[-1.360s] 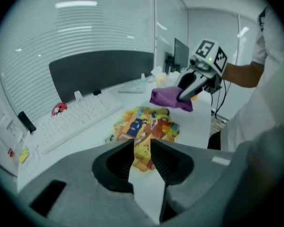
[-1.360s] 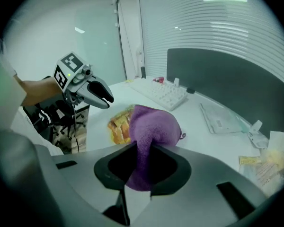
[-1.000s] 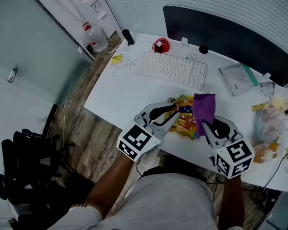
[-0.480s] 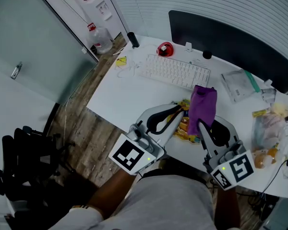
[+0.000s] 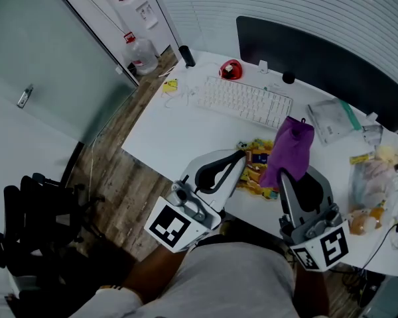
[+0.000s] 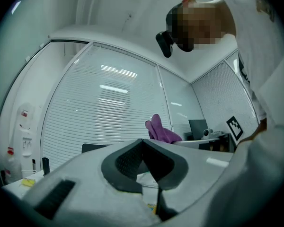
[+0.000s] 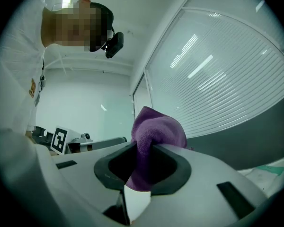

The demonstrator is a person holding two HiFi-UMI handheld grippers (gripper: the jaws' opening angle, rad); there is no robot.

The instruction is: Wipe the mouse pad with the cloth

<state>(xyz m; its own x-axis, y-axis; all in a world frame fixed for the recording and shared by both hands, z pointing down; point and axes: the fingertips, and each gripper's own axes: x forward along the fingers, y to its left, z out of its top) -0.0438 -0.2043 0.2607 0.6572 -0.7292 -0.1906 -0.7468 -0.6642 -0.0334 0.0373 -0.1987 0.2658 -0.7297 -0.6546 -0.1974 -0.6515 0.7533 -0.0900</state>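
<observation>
Right gripper (image 5: 286, 175) clamped on purple cloth (image 5: 292, 144), bunched and held up over the patterned mouse pad (image 5: 257, 169) at the desk's near edge. Left gripper (image 5: 241, 155) jaws together, empty. Cloth looks soft, light, floppy (will probably drape); a mid-bunch pinch seems fine.

A white desk (image 5: 160, 134) stands on a wood-plank floor (image 5: 116, 191), with pale slatted blinds (image 5: 298, 2) behind its far edge. A glass partition (image 5: 46, 58) runs along the left. A water dispenser (image 5: 127, 8) stands beyond the desk's far left corner. A black chair (image 5: 36, 220) sits lower left. Strip lights (image 6: 114, 88) glint on the blinds.
</observation>
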